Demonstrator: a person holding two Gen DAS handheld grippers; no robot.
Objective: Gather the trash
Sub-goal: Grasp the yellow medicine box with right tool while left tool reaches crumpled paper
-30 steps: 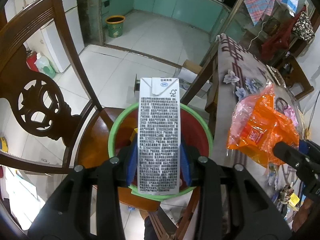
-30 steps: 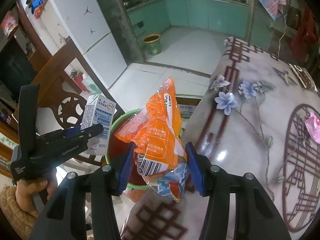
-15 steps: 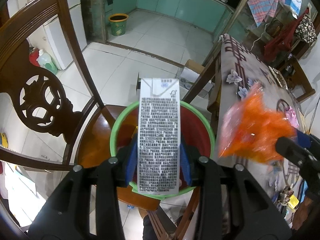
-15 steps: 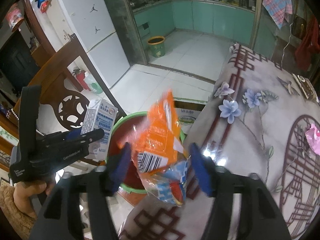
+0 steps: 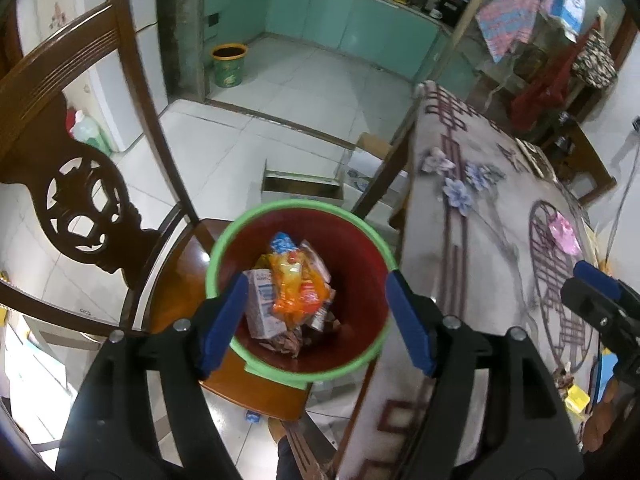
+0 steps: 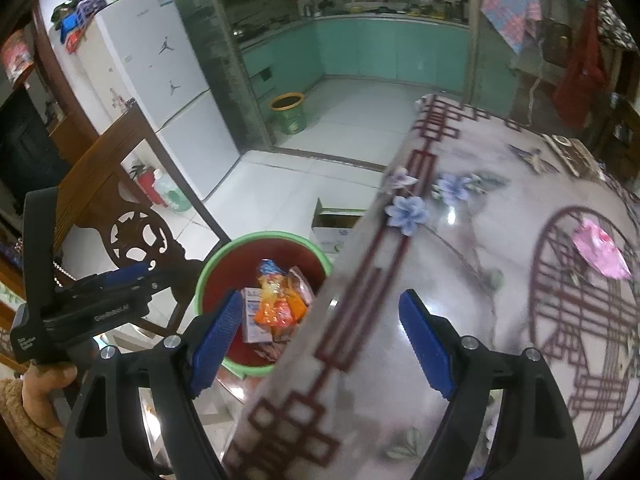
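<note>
Both the carton & orange bag are now lying in the bin. L gripper & R gripper are opening wide, holding nothing. Bin is sitting on a chair; bumping it could be tipping it off.

Jumpman logos on the white fridge, other lettering too blurred to read

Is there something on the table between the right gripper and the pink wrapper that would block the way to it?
Nothing visible does. Only bare tablecloth lies between the right gripper and the pink wrapper.
</note>
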